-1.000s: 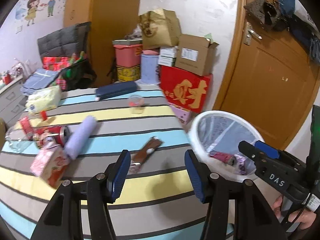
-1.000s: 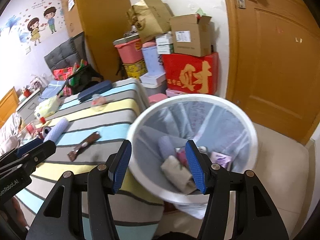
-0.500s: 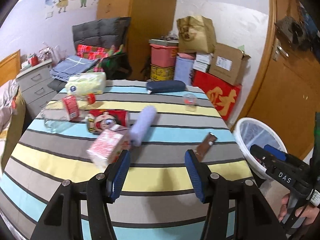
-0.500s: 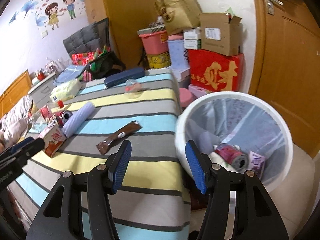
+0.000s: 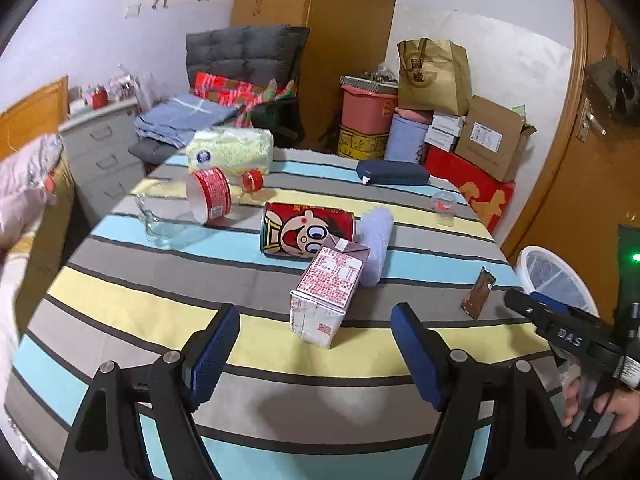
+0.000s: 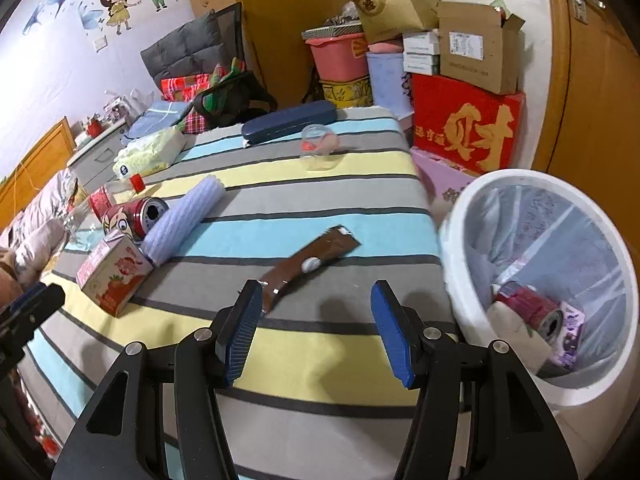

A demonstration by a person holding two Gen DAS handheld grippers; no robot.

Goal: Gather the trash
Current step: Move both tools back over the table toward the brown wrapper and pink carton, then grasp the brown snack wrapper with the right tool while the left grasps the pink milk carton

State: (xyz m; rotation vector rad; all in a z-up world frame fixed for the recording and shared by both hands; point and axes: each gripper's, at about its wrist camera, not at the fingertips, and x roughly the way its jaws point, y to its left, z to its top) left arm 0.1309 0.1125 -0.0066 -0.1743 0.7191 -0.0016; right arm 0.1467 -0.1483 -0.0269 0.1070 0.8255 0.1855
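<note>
The white round bin (image 6: 472, 216), beside the striped table's (image 6: 304, 344) right edge, hides part of its trash. One brown wrapper (image 6: 308, 266) lies near that edge. The left gripper (image 5: 316, 340) has just been opening, with nothing between its jaws; the right gripper (image 6: 316, 320) gapes empty.

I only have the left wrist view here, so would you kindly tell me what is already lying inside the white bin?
Observer: At the bottom of the white bin lie a red can and a small purple carton.
Operator: Thank you. Is the right hand-held gripper holding anything?
Observer: No. The right hand-held gripper is open and empty. The brown wrapper lies on the tablecloth, its near end just ahead of the left finger.
Operator: Which way does the cartoon can's top face?
Observer: The cartoon can lies on its side, and its top with the drinking hole faces the bin's side of the table.
</note>
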